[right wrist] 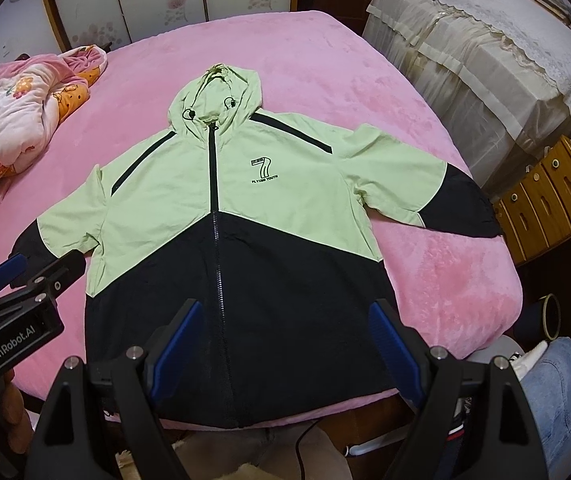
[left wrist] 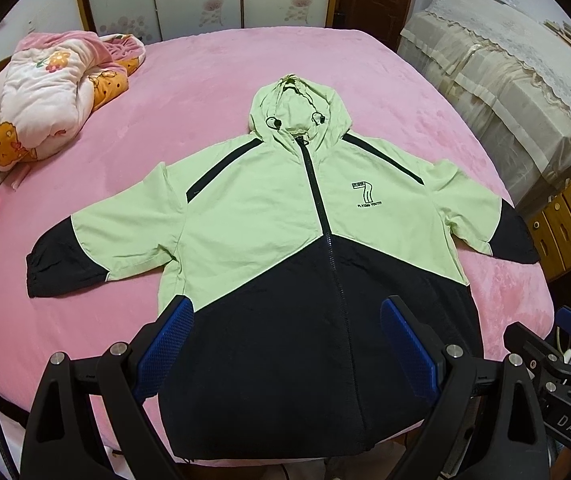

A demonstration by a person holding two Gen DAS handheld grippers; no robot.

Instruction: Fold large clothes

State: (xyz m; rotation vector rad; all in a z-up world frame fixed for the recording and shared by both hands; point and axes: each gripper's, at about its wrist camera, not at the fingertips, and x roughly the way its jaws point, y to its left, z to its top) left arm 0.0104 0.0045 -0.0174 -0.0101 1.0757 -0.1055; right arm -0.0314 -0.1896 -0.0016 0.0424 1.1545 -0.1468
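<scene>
A light green and black hooded zip jacket [left wrist: 269, 216] lies spread flat, front up, on the pink bed [left wrist: 205, 80], sleeves out to both sides, hood at the far end; it also shows in the right wrist view [right wrist: 221, 200]. My left gripper [left wrist: 285, 320] is open and empty, hovering above the jacket's black hem. My right gripper [right wrist: 285, 320] is open and empty above the same hem, a little to the right. The right gripper also shows in the left wrist view [left wrist: 557, 344], and the left gripper in the right wrist view [right wrist: 21, 276].
A bundled pink and white quilt [left wrist: 53, 88] lies at the bed's far left. A cloth-covered cabinet [left wrist: 497, 72] and wooden drawers [left wrist: 569, 216] stand right of the bed. The pink bed [right wrist: 425, 248] ends at its near edge just under the hem. A person's jeans leg [right wrist: 553, 384] is at the right.
</scene>
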